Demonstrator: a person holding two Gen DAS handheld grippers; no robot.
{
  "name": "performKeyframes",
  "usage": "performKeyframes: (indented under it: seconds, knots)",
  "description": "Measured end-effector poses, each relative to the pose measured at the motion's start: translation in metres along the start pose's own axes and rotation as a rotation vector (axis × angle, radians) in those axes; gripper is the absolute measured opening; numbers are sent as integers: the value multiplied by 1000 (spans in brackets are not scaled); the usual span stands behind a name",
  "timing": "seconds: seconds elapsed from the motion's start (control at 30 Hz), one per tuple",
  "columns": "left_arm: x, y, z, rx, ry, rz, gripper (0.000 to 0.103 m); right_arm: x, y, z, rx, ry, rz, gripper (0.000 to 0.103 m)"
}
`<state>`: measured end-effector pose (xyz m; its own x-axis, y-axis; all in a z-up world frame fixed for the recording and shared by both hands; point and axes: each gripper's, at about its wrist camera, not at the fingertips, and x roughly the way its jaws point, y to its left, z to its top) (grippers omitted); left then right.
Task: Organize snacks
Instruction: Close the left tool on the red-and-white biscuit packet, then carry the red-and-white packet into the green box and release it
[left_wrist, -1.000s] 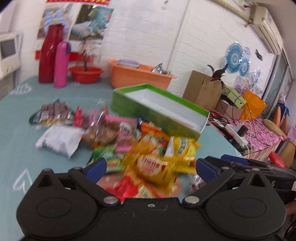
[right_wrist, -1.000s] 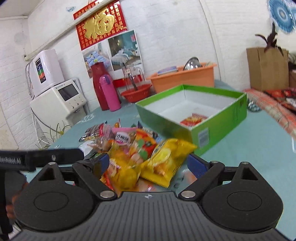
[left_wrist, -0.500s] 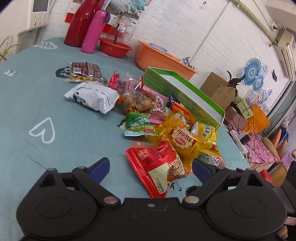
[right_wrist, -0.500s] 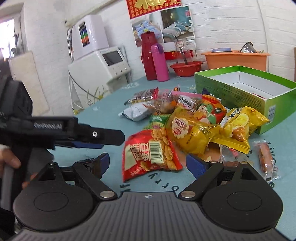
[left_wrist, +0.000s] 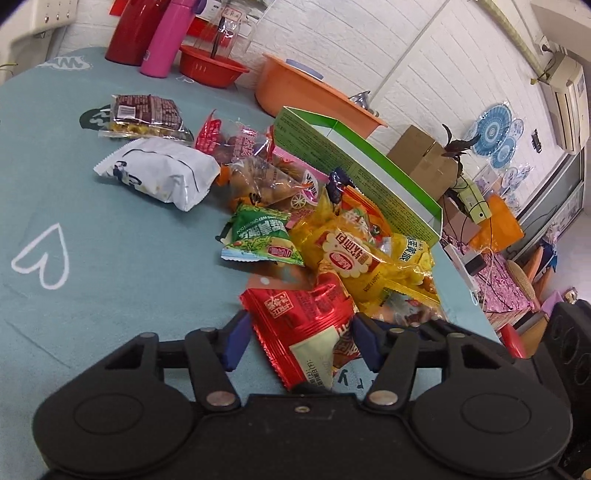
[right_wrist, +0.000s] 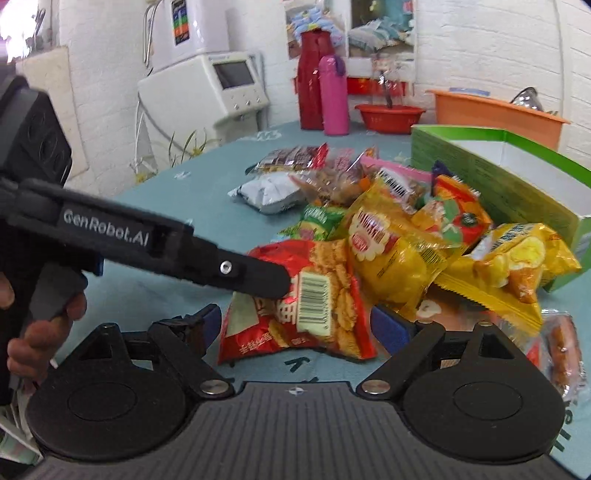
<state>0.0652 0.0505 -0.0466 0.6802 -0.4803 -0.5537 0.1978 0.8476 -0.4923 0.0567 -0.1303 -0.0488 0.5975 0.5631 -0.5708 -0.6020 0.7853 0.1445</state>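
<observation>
Item: red crinkly foil snack packet (left_wrist: 310, 332), on teal counter (left_wrist: 110, 258), nearest of pile before open green cardboard box (left_wrist: 369, 173). Straddled by left claw (left_wrist: 299, 341), spread, not yet gripping; right claw (right_wrist: 295, 325) likewise spread. Judged light, soft, slippery, contents crushable; best pinched at sealed edge.

Bare table (left_wrist: 122, 258) lies open on my left side, up to the white bag (left_wrist: 162, 173). Ahead, the snack heap (left_wrist: 354, 258) crowds against the green box (left_wrist: 369, 173), whose near wall blocks the way. My left fingers (left_wrist: 236, 338) straddle the red packet (left_wrist: 306, 325), with my other tool close beside it.
</observation>
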Motion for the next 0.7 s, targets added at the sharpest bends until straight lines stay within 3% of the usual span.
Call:
performKeyframes:
  seconds: [0.27, 0.37, 0.5, 0.6, 0.7]
  knots:
    - [-2, 2, 1, 2, 18, -15, 71, 4, -7, 3, 42, -7, 56, 103]
    - [-1, 4, 0, -9, 27, -24, 74, 6, -5, 6, -22, 28, 78, 103]
    - [-1, 3, 0, -11, 22, -20, 73, 5, -2, 4, -34, 17, 62, 103]
    - [0, 1, 1, -30, 23, -48, 67, 2, -2, 3, -31, 2, 30, 103]
    - [-8, -14, 4, 9, -10, -44, 64, -5, -1, 5, -22, -18, -8, 103]
